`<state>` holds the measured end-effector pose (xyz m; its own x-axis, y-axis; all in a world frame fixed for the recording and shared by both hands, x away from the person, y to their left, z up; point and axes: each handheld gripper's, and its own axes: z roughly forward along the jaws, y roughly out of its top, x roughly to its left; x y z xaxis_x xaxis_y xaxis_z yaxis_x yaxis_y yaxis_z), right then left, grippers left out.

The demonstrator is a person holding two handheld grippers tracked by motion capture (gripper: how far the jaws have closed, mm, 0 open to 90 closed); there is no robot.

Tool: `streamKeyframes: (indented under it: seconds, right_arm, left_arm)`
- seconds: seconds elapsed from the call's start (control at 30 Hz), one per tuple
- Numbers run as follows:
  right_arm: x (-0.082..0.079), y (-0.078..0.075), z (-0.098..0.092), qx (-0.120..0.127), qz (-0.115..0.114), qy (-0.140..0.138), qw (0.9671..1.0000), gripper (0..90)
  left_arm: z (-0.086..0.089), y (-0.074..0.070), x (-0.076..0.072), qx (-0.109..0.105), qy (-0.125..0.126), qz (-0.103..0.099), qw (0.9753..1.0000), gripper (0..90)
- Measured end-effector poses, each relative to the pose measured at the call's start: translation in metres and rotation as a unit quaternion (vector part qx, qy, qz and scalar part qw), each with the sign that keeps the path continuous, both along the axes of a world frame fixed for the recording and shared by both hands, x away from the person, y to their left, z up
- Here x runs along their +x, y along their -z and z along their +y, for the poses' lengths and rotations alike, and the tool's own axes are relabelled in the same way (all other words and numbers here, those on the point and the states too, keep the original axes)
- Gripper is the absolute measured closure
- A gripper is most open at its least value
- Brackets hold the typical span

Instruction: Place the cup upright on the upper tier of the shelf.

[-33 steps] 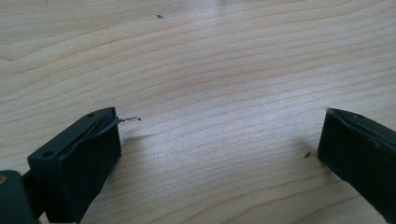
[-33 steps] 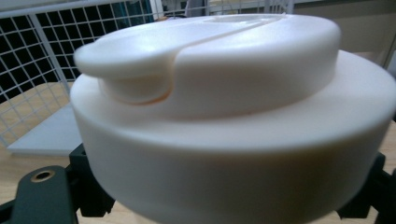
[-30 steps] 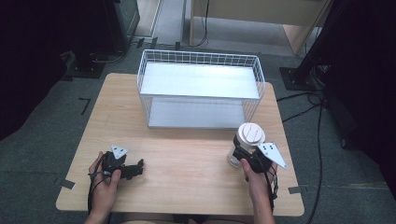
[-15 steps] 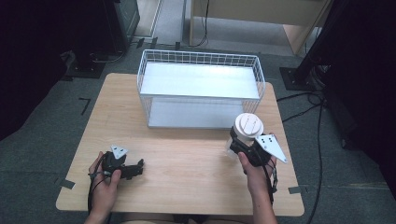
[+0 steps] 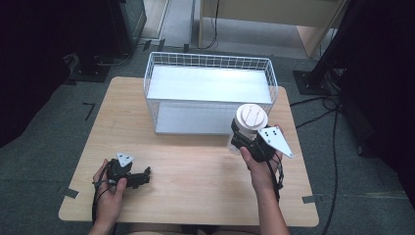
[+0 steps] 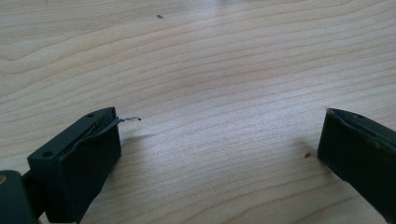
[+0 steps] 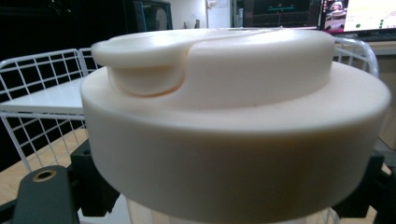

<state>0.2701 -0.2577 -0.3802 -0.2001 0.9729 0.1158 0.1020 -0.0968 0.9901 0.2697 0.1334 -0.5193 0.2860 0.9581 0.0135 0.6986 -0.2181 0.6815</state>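
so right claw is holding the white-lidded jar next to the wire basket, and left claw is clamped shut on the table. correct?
Not quite. The left claw is open, not shut: the left gripper view shows its jaws wide apart over bare table. The rest holds: in the high view the right claw grips the white-lidded jar beside the wire basket.

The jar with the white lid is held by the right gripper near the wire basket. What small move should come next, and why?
Probably carry the jar a little forward and up toward the wire basket. The right gripper is clamped on it under the white lid, just short of the basket's front wall. The left gripper rests open on the table, holding nothing.
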Motion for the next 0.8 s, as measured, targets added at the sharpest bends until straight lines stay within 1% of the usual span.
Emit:
streamKeyframes:
  seconds: [0.23, 0.37, 0.5, 0.73, 0.8]
  right_arm:
    - [0.008, -0.017, 0.013, -0.005, -0.015, -0.009, 0.9998, 15.9]
    - [0.012, -0.026, 0.018, -0.003, -0.022, -0.012, 0.9997, 15.9]
    - [0.017, -0.035, 0.022, -0.008, -0.031, -0.015, 0.9994, 15.9]
    - [0.026, -0.052, 0.029, -0.005, -0.041, -0.016, 0.999, 15.9]
    - [0.029, -0.057, 0.031, -0.007, -0.044, -0.016, 0.9989, 15.9]
  left_arm:
    - [0.0, 0.0, 0.0, 0.001, 0.0, 0.0, 1.0, 0.0]
    - [0.0, 0.0, 0.0, 0.0, 0.0, 0.0, 1.0, 0.0]
    - [0.0, 0.0, 0.0, 0.0, 0.0, 0.0, 1.0, 0.0]
    - [0.0, 0.0, 0.0, 0.001, 0.0, 0.0, 1.0, 0.0]
    - [0.0, 0.0, 0.0, 0.0, 0.0, 0.0, 1.0, 0.0]
